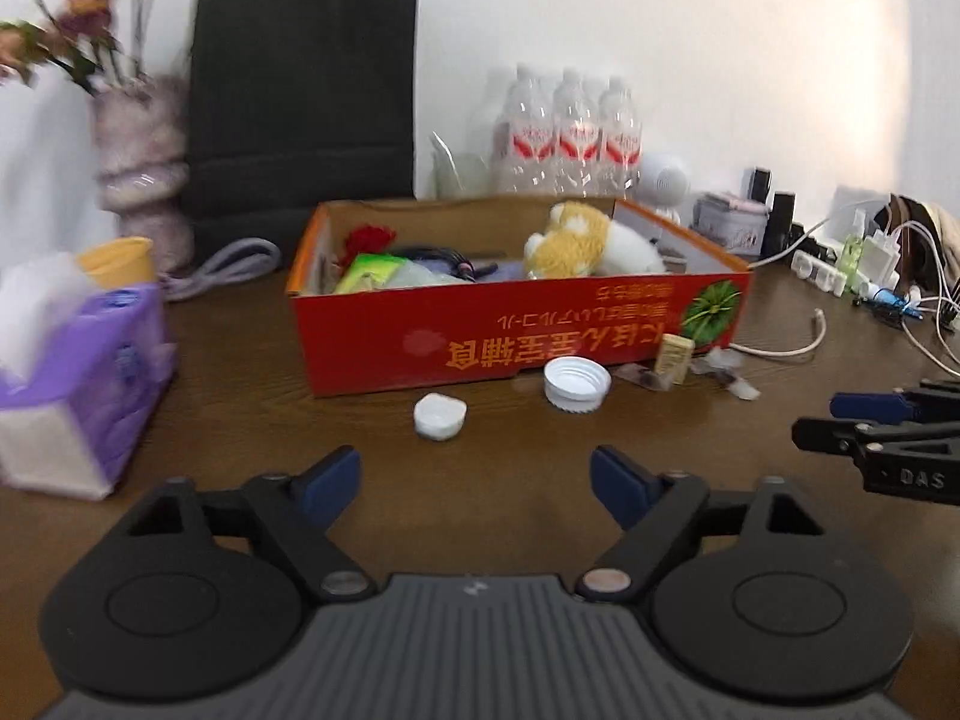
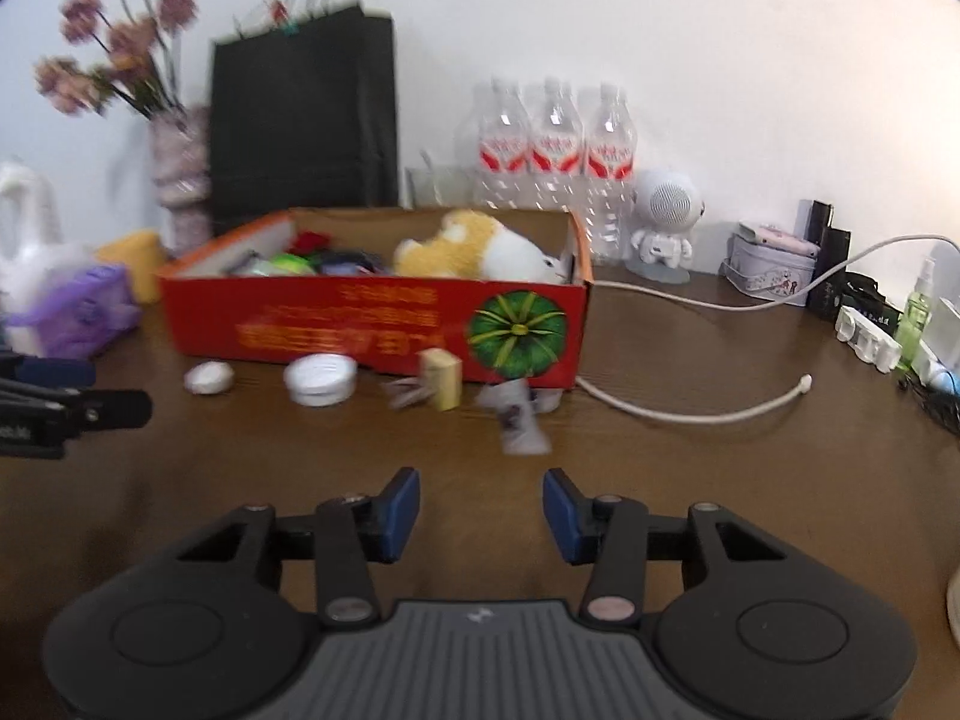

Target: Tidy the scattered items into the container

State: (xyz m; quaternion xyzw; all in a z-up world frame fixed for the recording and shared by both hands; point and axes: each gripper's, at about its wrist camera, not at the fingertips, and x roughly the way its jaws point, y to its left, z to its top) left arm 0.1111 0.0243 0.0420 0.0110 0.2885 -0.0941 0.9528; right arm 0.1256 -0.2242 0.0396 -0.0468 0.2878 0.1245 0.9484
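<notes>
Nearest the cameras, the left gripper (image 1: 474, 489) hangs over bare table (image 1: 240, 420) with its jaws spread and nothing between them; the right gripper (image 2: 480, 513) does the same, its jaws apart but narrower, also empty.

Just ahead lie the things left to tidy, all on the table against the front of the red box (image 1: 522, 330): a small white cap (image 1: 440, 416), a larger ribbed white lid (image 1: 577, 385), a little tan block (image 2: 443, 386) and some crumpled clear wrappers (image 2: 516, 414). The box already holds a yellow-and-white plush toy (image 1: 585, 240), a green packet and dark cords.

A sensible next pick would be the small cap for the left gripper and the wrappers or block for the right. The caps sit low and flat, so a steep approach with a grip across the rim looks safest; the wrappers are light and may slip.

The box front carries yellow lettering, upside down and too blurred to read, beside a green pumpkin picture. Behind it, the water bottles (image 2: 552, 150) wear red-and-white labels, unreadable. The right gripper's side shows "DAS" in the left wrist view.
</notes>
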